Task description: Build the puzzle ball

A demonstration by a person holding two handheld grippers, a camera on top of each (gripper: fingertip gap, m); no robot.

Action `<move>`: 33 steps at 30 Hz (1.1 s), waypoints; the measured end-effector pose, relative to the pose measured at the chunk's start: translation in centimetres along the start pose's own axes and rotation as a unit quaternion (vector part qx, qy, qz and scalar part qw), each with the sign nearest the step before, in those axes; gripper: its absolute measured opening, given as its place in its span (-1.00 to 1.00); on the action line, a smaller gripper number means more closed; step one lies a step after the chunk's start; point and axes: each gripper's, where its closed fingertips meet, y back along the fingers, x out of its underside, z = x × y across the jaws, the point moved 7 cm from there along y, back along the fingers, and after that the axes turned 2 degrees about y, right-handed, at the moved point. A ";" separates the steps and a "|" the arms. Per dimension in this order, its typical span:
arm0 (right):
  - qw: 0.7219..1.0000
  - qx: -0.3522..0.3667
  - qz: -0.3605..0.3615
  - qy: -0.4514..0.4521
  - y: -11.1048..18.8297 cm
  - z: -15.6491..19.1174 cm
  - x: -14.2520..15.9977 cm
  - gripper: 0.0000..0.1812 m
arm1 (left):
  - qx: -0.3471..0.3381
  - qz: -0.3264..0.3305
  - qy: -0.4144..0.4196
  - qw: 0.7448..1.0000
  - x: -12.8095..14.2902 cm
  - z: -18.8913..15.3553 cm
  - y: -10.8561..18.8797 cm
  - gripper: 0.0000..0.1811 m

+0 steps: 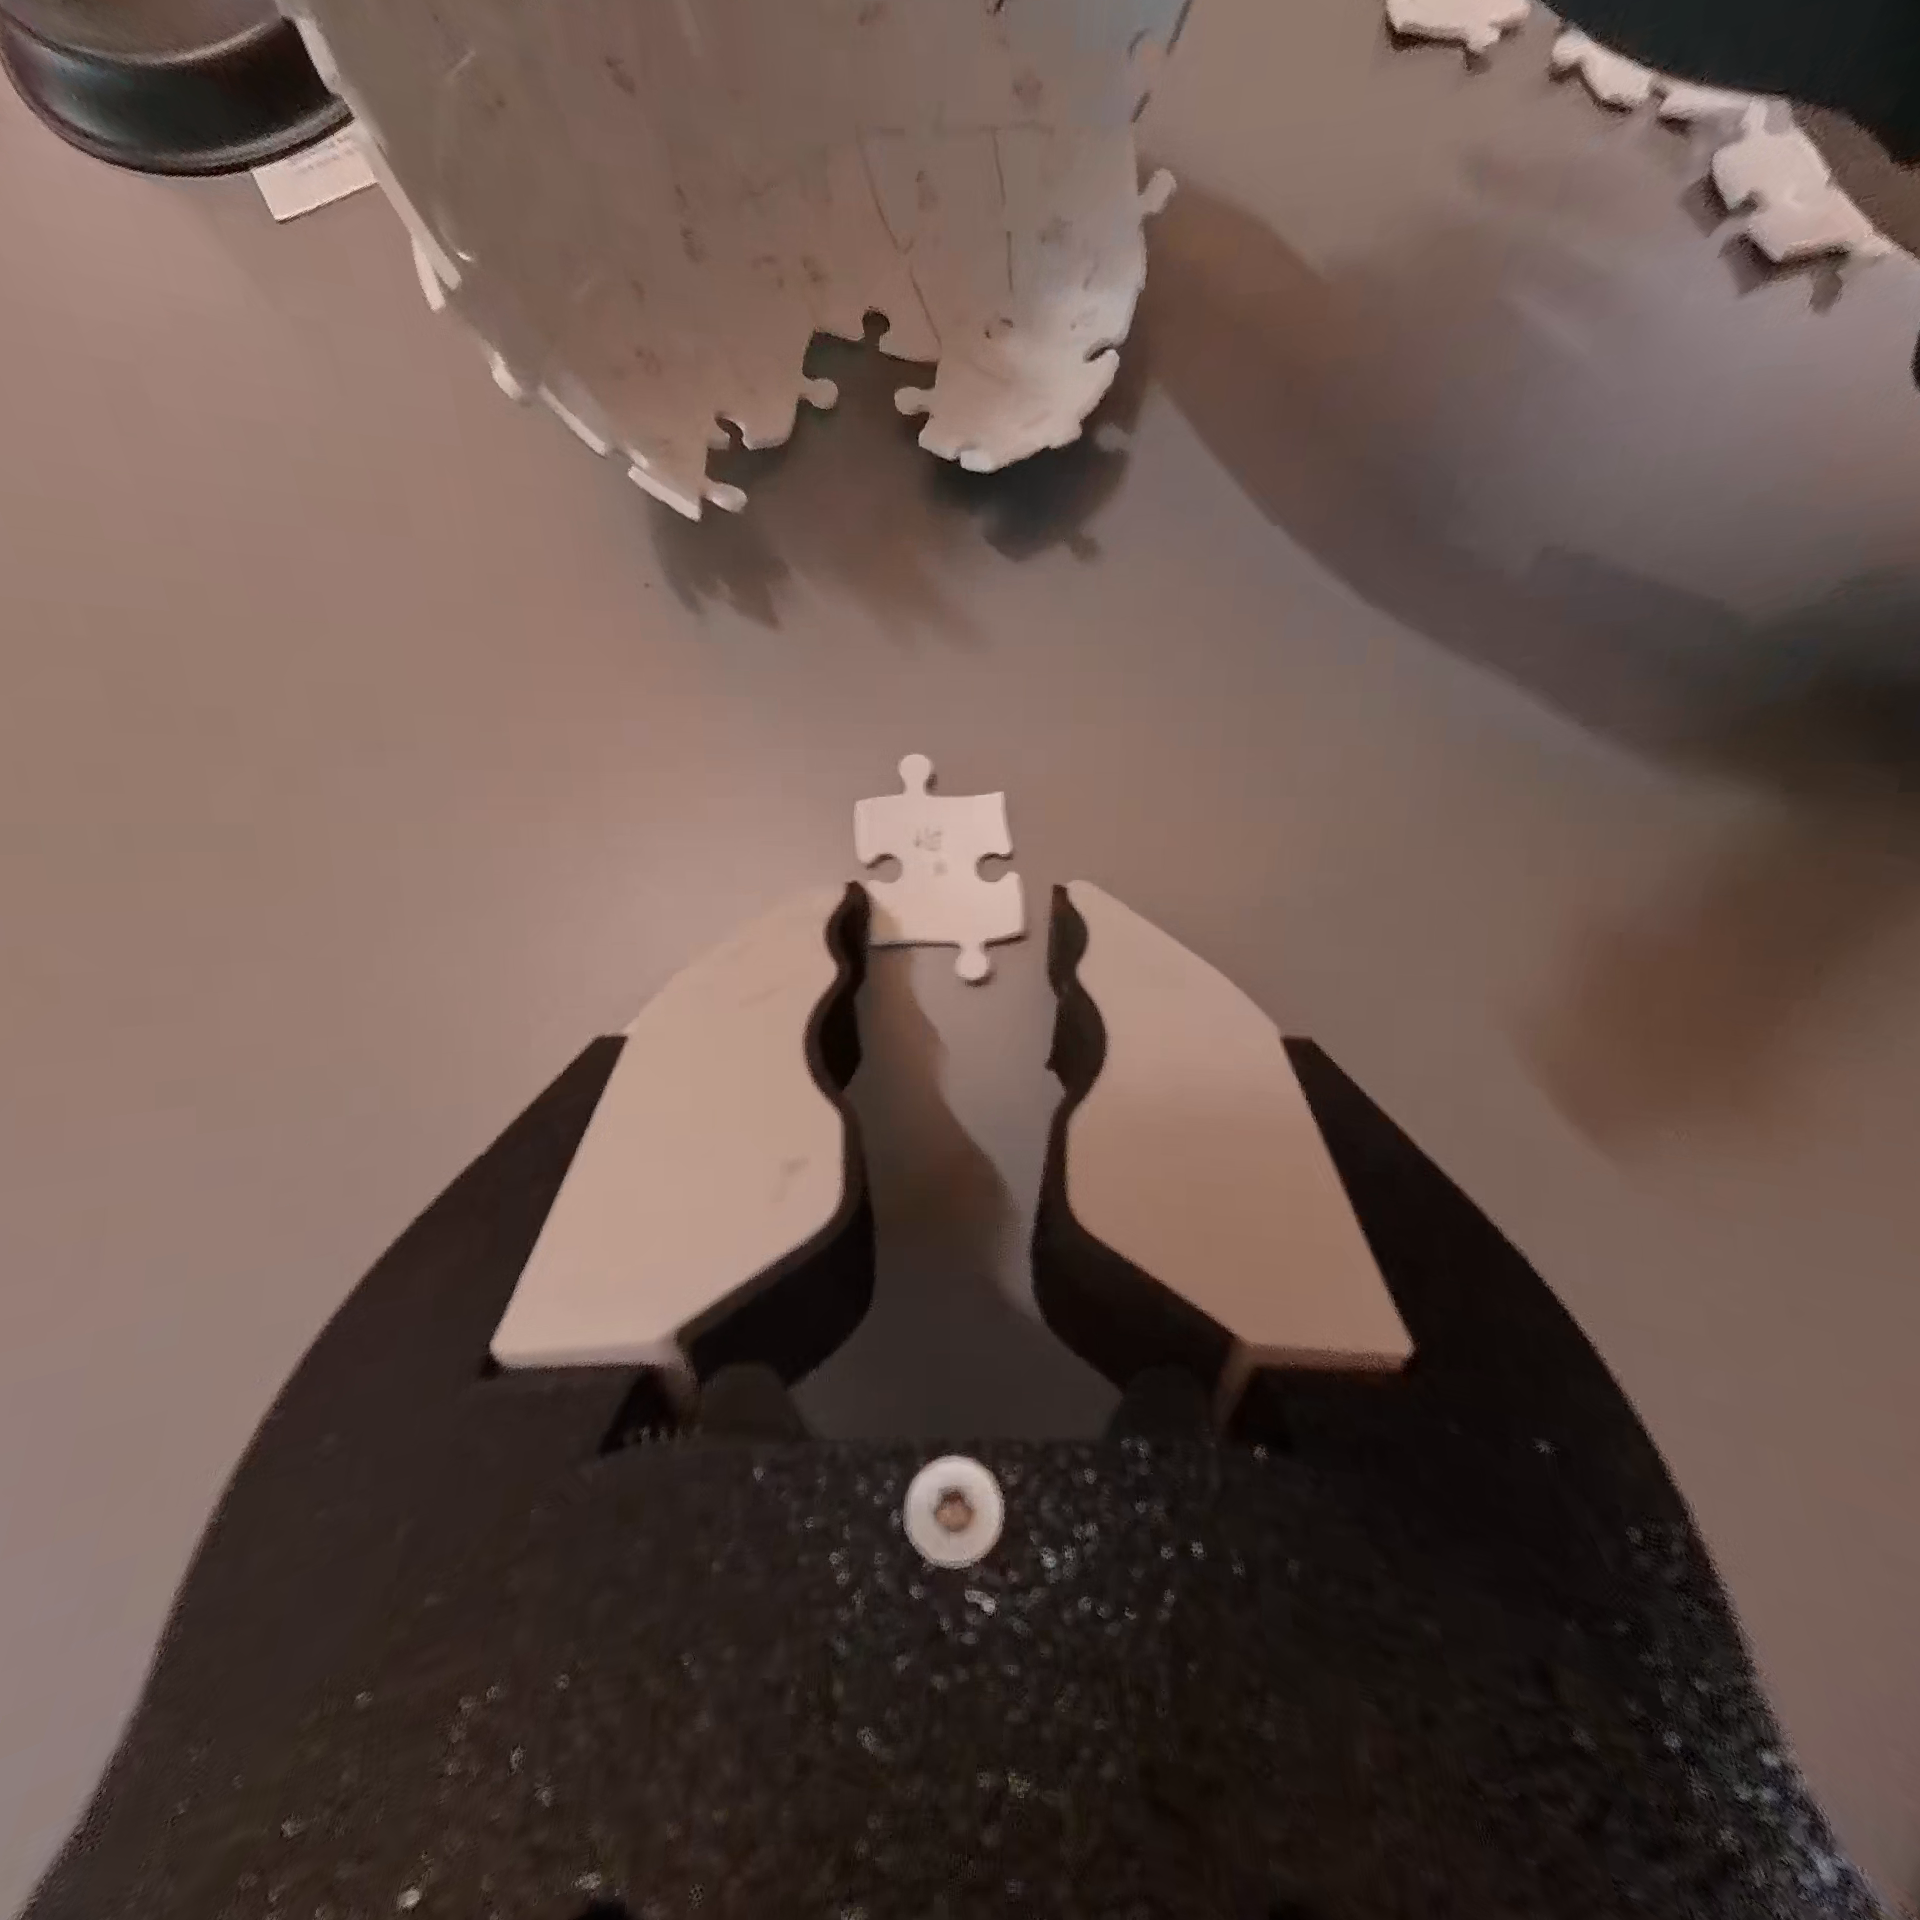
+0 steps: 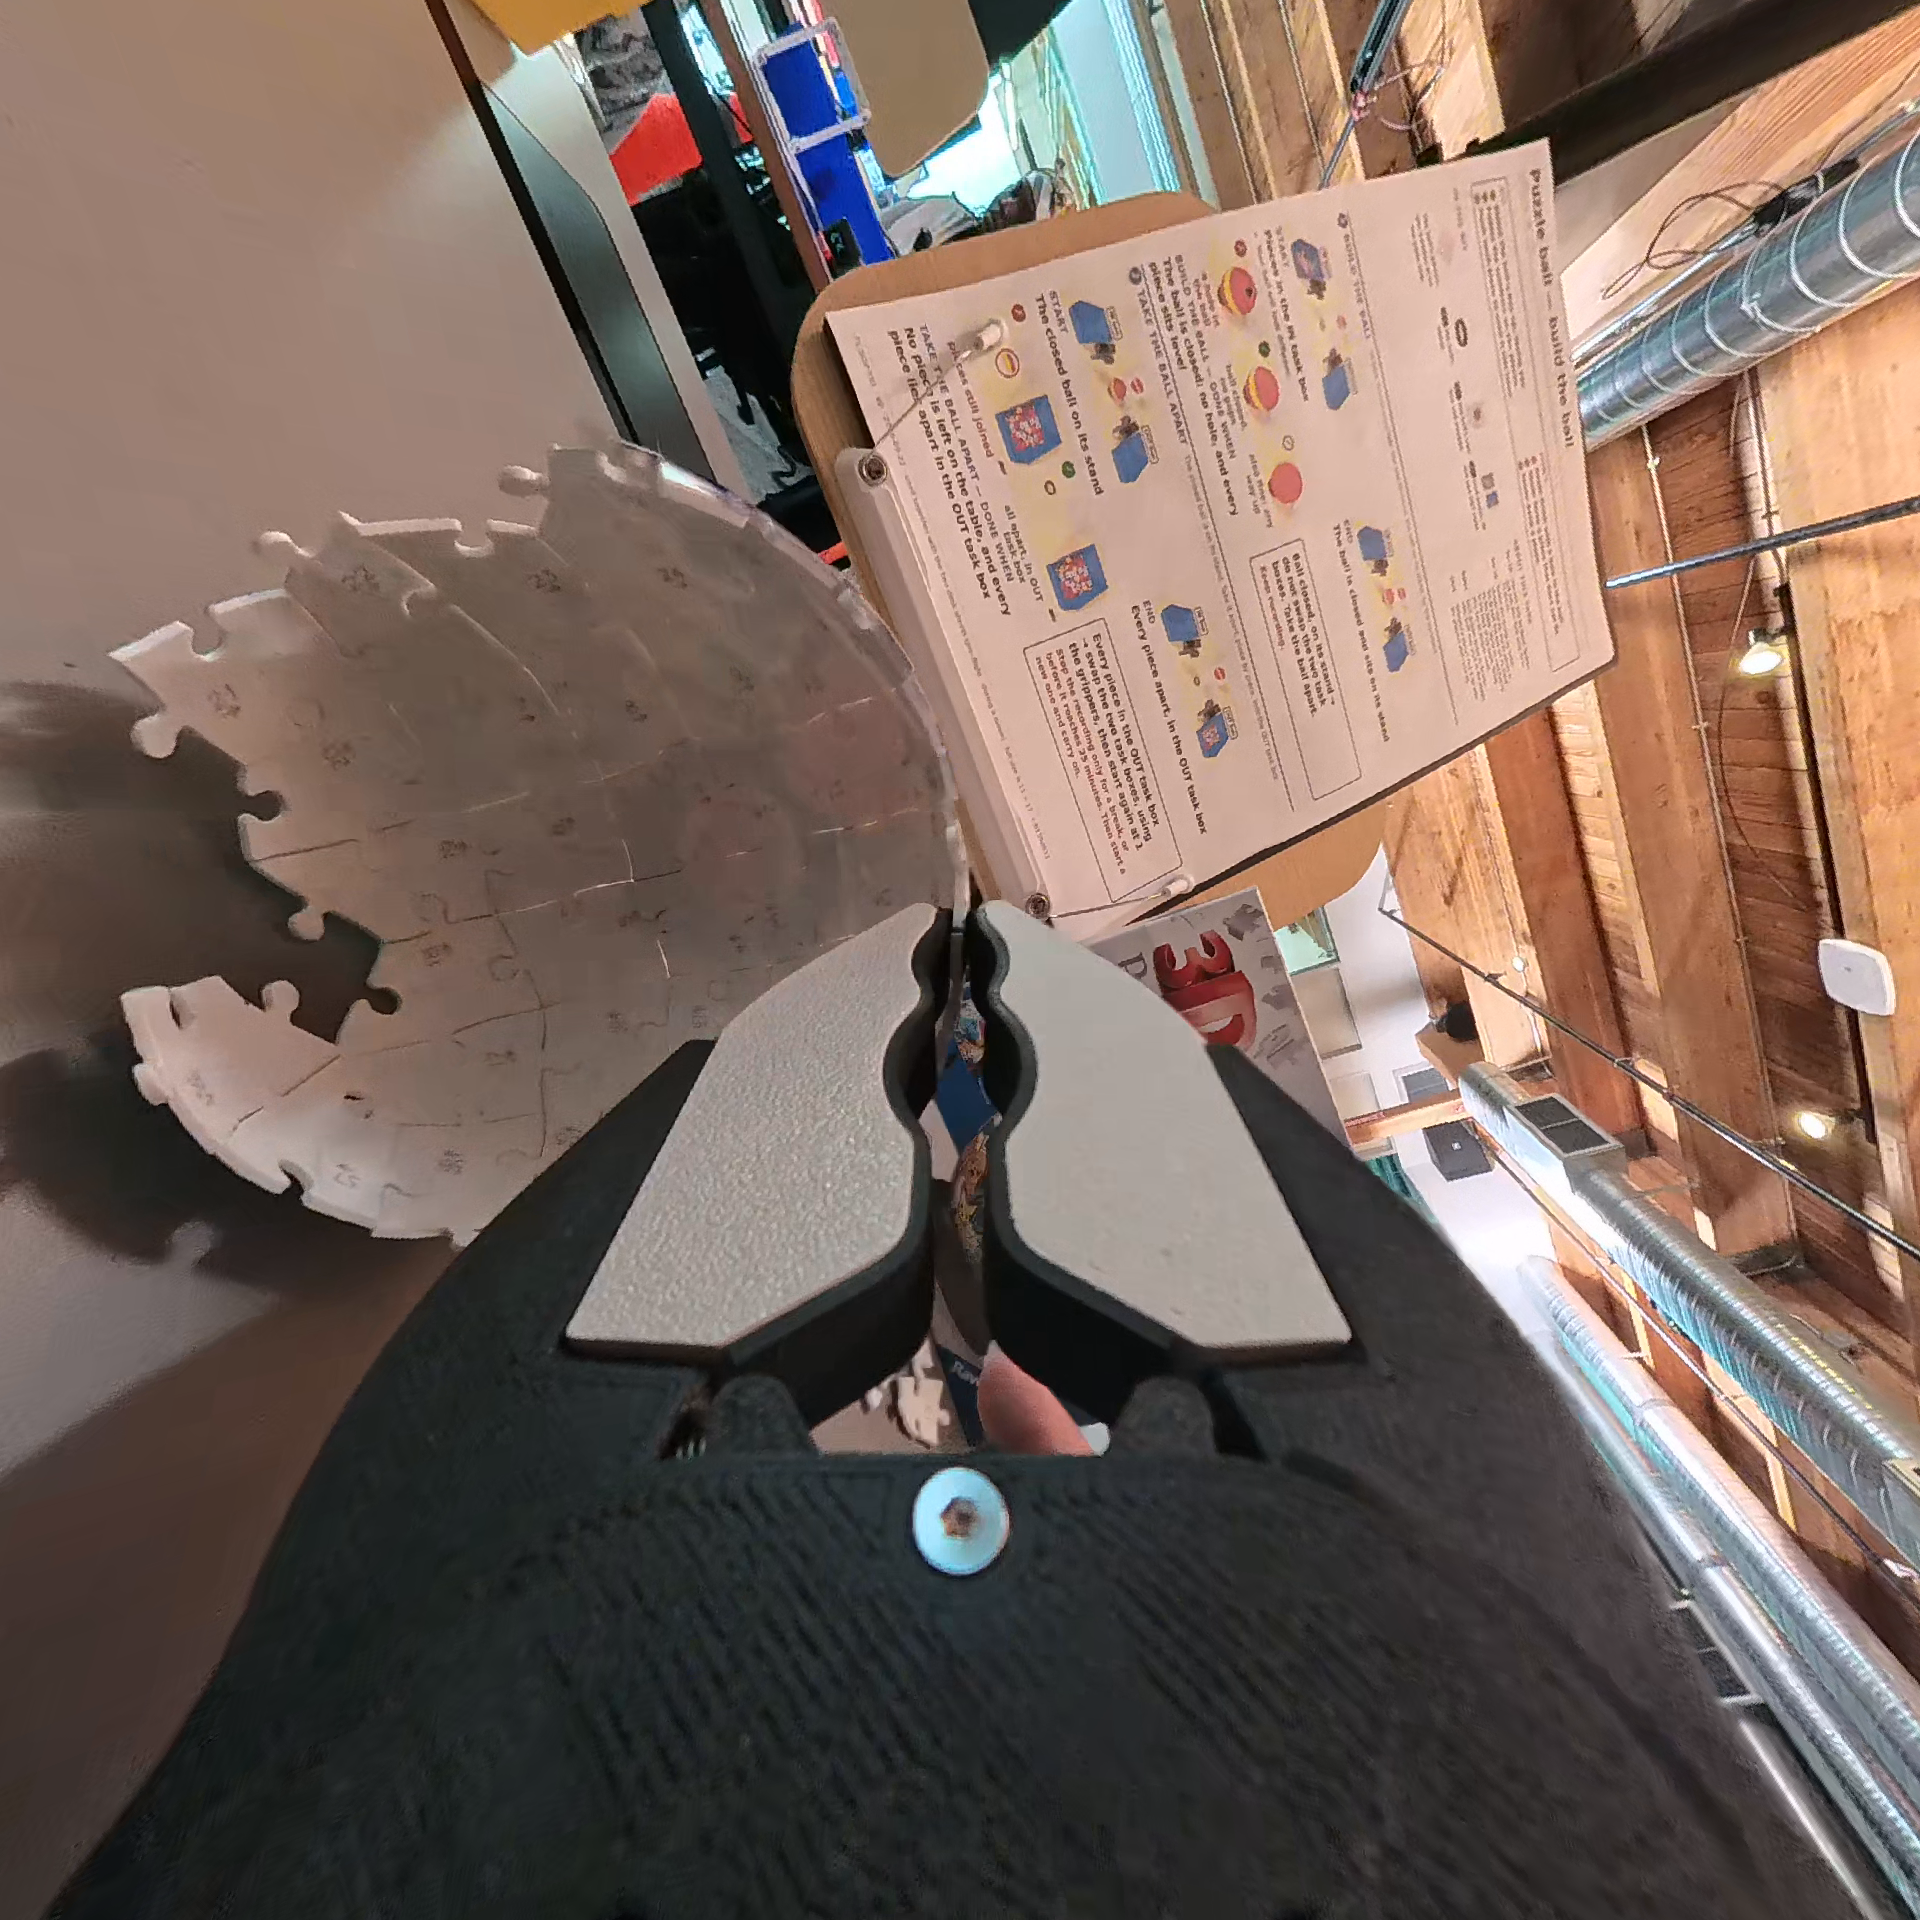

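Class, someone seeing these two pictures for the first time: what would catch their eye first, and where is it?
Likely the half-built puzzle ball, a curved white shell with jagged edges, left of the shut right gripper, which seems to pinch its rim. In the left wrist view, a single loose puzzle piece lies on the grey table at the tips of the open left gripper, the shell beyond it.

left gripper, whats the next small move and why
Probably ease the left gripper slightly forward and close on the loose puzzle piece. Its jaws stand open, the piece lies flat on the table at the fingertips, and the part-built ball ahead shows a gap.
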 end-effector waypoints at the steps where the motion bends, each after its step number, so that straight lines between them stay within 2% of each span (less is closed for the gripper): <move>1: 1.000 0.001 -0.001 0.003 0.0 0.0 -0.1 -0.97 | -0.002 -0.004 0.003 1.000 0.0 0.1 -0.1 -0.70; 10: 1.000 0.007 -0.005 0.002 0.2 0.1 0.1 -0.97 | -0.006 -0.033 -0.010 0.999 -0.6 0.9 -0.5 -0.71; 14: 1.000 0.009 -0.006 0.003 0.2 0.2 0.0 -0.97 | 0.001 -0.068 -0.033 0.997 -2.4 0.6 -0.2 -0.71; 21: 1.000 0.009 -0.008 -0.001 0.2 0.1 0.1 -0.97 | 0.002 -0.081 -0.056 0.995 -5.6 0.4 -2.7 -0.71; 29: 1.000 0.007 -0.010 -0.010 0.1 0.2 0.1 -0.97 | -0.045 -0.059 -0.070 0.995 -7.0 0.8 -4.2 -0.71; 33: 1.000 0.006 -0.010 -0.012 0.0 0.1 0.1 -0.97 | -0.040 -0.053 -0.071 0.995 -7.1 0.7 -4.6 -0.71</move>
